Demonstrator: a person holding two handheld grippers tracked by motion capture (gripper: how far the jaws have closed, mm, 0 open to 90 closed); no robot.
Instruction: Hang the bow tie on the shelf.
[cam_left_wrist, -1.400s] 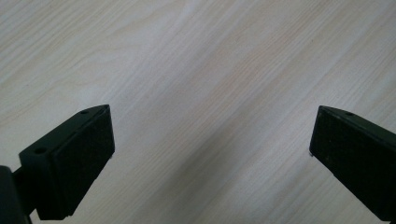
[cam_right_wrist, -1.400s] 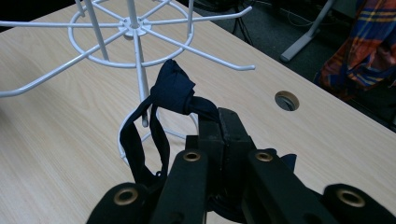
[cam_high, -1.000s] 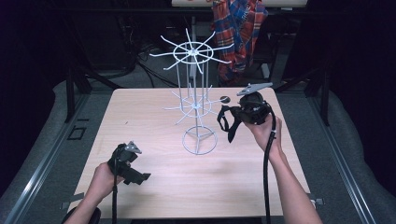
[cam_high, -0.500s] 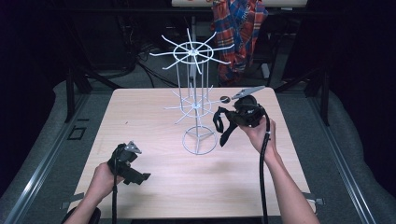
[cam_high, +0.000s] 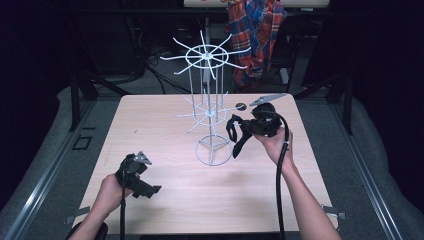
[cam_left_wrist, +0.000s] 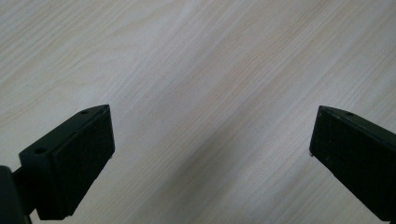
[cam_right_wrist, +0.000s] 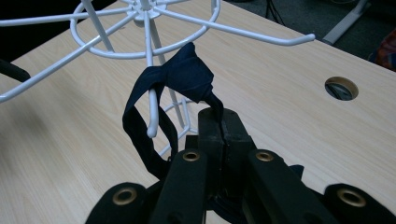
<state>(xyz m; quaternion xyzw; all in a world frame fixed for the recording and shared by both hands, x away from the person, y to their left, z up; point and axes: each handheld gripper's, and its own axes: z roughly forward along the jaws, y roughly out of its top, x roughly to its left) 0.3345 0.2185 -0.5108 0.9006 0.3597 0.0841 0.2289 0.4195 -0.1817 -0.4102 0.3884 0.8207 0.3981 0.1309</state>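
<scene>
1. High view: my R gripper (cam_high: 243, 131) sits just right of the rack (cam_high: 210, 107), level w/ its lower ring of arms, over the table (cam_high: 165, 200). Dark strap (cam_high: 235, 137) hangs from its tip, down toward the rack's base ring. My R hand (cam_high: 275, 145) is under it, cable trailing back to me.
2. High view: my L gripper (cam_high: 135, 175) is near-left of the rack, well apart from it, low on the table by the near edge. L hand (cam_high: 112, 187) grips it from behind.
3. High view: small round hole (cam_high: 241, 105) in the tabletop just right of the rack, behind my R gripper. Plaid cloth (cam_high: 257, 30) hangs beyond the rack, off the table.
4. L gripper view: L gripper (cam_left_wrist: 210, 140) jaws wide apart, nothing betw them, bare wood below.
5. R gripper view: R gripper (cam_right_wrist: 223, 122) jaws together, pinching the strap (cam_right_wrist: 180, 74) end. The strap's loop is draped round a hooked arm tip of the rack (cam_right_wrist: 149, 51). Hole (cam_right_wrist: 342, 87) lies right of the rack.
</scene>
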